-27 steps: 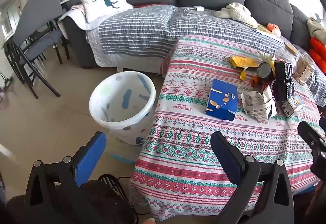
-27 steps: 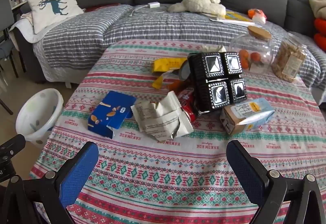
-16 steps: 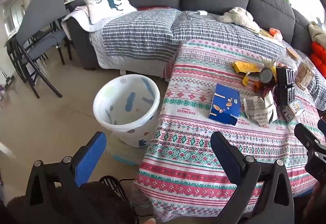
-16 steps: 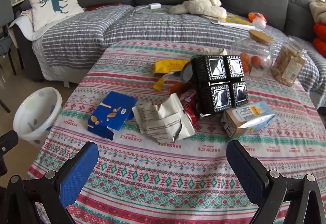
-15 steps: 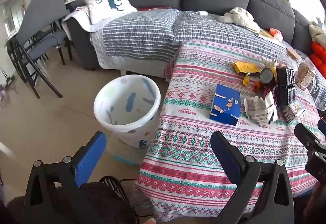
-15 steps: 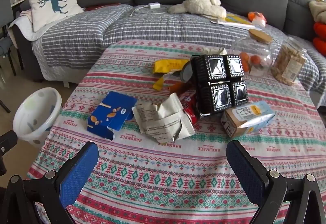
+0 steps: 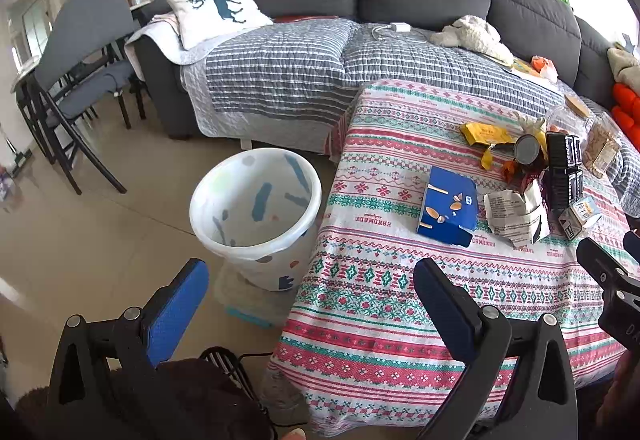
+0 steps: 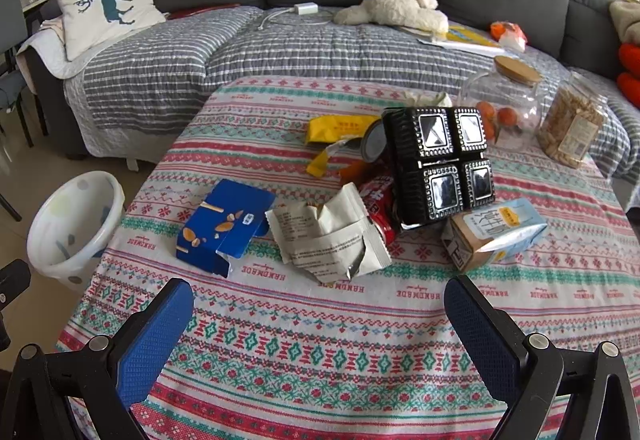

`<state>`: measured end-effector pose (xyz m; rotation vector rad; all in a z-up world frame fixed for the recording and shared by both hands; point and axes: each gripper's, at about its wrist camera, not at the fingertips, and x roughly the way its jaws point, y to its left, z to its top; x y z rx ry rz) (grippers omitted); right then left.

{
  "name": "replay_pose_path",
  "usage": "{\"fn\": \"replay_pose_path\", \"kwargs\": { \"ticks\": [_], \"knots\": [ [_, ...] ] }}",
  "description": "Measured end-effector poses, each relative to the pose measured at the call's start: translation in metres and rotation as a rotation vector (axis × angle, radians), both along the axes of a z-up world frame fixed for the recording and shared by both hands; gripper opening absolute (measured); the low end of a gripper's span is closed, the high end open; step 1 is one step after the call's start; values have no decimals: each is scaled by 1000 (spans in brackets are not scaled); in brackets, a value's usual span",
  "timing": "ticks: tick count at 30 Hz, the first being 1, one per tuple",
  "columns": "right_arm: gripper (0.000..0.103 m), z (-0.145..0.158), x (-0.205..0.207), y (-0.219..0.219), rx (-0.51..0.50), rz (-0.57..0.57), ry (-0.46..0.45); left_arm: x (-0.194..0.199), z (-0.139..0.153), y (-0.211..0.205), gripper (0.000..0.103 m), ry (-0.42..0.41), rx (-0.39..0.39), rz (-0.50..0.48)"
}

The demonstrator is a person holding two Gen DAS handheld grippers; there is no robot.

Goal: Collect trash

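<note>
Trash lies in a heap on the patterned tablecloth (image 8: 320, 340): a blue snack box (image 8: 224, 226) (image 7: 448, 205), a crumpled silver wrapper (image 8: 328, 240) (image 7: 514, 215), a black four-cell plastic tray (image 8: 438, 163), a red can (image 8: 378, 207), a yellow packet (image 8: 340, 127) and a small milk carton (image 8: 492, 232). A white speckled bin (image 7: 256, 211) (image 8: 68, 224) stands on the floor left of the table. My right gripper (image 8: 320, 324) hovers open over the table's near part, short of the heap. My left gripper (image 7: 312, 304) is open above the table's left corner, beside the bin.
Two glass jars (image 8: 504, 103) with fruit and snacks stand at the table's far right. A grey sofa (image 7: 360, 39) with striped quilt, deer pillow and plush toy lies behind. Folding chairs (image 7: 80, 71) stand far left. A dark fan-like object (image 7: 224, 372) sits on the floor near me.
Both views have pulled back slightly and the left view has shifted, so the bin and table appear a little further right. Both grippers stay wide open.
</note>
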<state>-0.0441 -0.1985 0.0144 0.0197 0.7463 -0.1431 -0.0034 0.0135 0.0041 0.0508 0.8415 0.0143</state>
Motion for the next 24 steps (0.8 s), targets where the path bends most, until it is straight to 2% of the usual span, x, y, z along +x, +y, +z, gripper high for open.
{"fn": "replay_pose_path", "kwargs": {
  "ticks": [24],
  "knots": [
    [103,3,-1,-2,3,-6,0,-1,0,-1,103,1,8,-14]
  ]
}}
